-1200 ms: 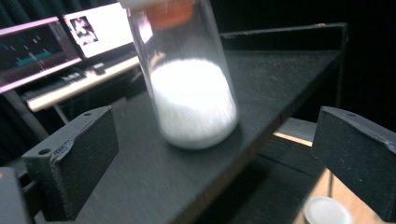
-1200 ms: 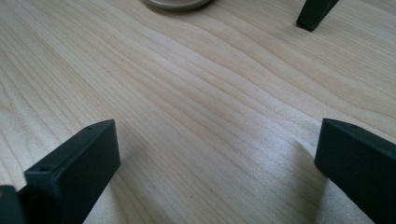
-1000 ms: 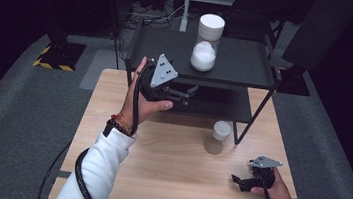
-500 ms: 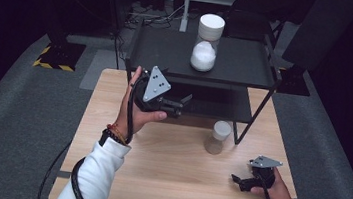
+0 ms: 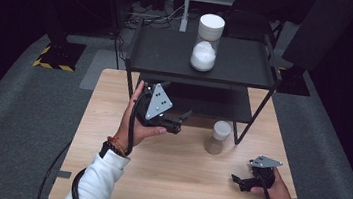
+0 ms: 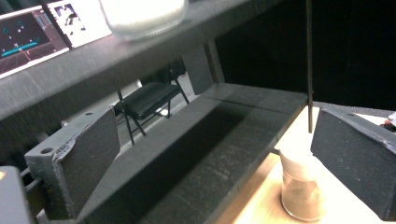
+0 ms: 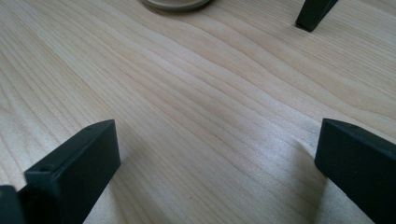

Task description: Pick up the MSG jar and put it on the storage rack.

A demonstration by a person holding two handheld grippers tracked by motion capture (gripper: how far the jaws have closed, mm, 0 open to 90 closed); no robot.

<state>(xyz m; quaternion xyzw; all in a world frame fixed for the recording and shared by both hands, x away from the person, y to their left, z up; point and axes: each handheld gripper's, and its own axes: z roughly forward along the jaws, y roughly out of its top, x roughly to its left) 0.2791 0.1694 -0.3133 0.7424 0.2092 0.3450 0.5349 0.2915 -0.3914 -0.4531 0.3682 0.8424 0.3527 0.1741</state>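
Left tool [image 5: 178,121]: jaws spread wide, empty, raised off the desk [image 5: 155,177], aimed into the black rack's [image 5: 204,62] lower shelf [image 6: 205,154]. Small white-capped jar [image 5: 218,137] just ahead by its right jaw. Right tool [image 5: 238,181]: jaws wide apart, empty, low over bare desk; jar base beyond it.

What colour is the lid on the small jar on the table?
White lid, clearest in the high view.

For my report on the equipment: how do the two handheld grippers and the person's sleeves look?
Both the left gripper and right gripper are black, each topped with a grey three-cornered plate and trailing a black cable. Their fingers are blocky and black. The sleeves are white; beaded bracelets circle the left wrist.
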